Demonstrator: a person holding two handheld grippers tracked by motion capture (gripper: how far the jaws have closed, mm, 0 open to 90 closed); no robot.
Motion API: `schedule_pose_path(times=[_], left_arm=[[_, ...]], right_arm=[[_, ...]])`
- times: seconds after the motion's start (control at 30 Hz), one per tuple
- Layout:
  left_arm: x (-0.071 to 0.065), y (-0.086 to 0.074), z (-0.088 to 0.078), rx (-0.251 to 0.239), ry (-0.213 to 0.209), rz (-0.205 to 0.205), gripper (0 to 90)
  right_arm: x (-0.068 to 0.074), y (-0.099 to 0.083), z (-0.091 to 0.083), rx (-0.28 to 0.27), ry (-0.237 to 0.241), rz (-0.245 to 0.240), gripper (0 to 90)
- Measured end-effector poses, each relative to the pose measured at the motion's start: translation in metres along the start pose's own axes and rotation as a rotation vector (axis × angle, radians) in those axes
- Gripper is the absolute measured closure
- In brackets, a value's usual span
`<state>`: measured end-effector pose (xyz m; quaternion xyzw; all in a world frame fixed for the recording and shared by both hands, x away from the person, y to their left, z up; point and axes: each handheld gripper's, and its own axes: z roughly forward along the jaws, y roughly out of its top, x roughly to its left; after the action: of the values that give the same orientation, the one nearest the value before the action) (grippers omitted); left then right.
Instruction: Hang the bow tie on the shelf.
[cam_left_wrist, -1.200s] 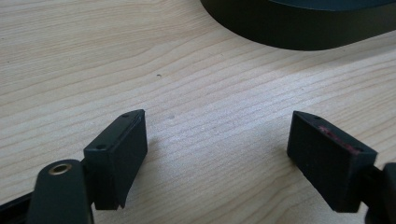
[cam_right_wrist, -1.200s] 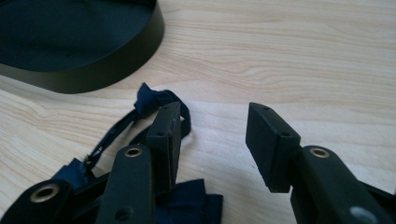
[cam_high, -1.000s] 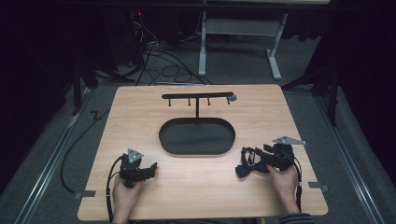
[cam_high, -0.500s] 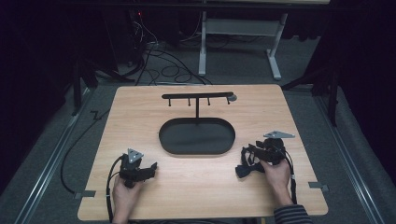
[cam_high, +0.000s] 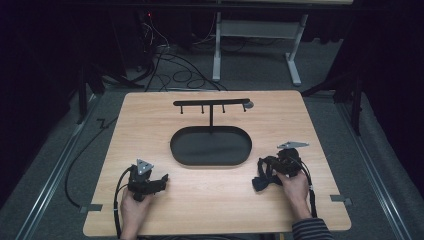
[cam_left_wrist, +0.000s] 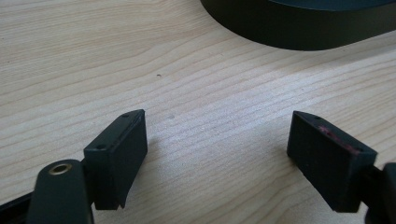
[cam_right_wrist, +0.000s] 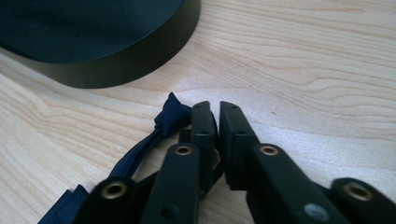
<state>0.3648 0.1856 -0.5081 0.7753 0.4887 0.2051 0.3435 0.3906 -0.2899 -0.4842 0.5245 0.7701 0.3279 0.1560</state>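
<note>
While the dark blue strap (cam_right_wrist: 161, 126) lies bunched on the wooden surface (cam_high: 210, 195) just in front of the right-hand end of the black oval tray (cam_high: 210, 146), the right hand-held gripper (cam_right_wrist: 217, 114) has its jaws drawn almost together on it, with a fold of the fabric pinched at the side of the left jaw and the rest trailing back under the gripper body. In the high view the same strap (cam_high: 261, 176) shows as a dark bundle at the tip of that gripper, near the tray's rim but apart from it. The step in hand looks like the pick-up: the grip seems made, the lift not yet. The next move would call for raising the strap clear of the surface and carrying it toward the hook rail (cam_high: 211, 103) that stands on a post behind the tray, with care that the thin pinch does not slip. The left hand-held gripper (cam_left_wrist: 217, 149) rests with its jaws wide apart over bare wood, holding nothing. No brand, label or writing can be read anywhere.
</note>
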Motion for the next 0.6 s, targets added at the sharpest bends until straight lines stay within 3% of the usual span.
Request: schedule_pose_path(times=[0.23,0.43,0.6], left_arm=[[0.000,0.000,0.000,0.000,0.000,0.000,20.6],[0.000,0.000,0.000,0.000,0.000,0.000,20.6],[0.000,0.000,0.000,0.000,0.000,0.000,20.6]], right_arm=[[0.001,-0.001,-0.006,-0.027,0.021,-0.014,90.0],[0.007,0.002,-0.027,-0.104,0.024,-0.035,90.0],[0.011,0.008,-0.039,-0.132,0.019,-0.060,90.0]])
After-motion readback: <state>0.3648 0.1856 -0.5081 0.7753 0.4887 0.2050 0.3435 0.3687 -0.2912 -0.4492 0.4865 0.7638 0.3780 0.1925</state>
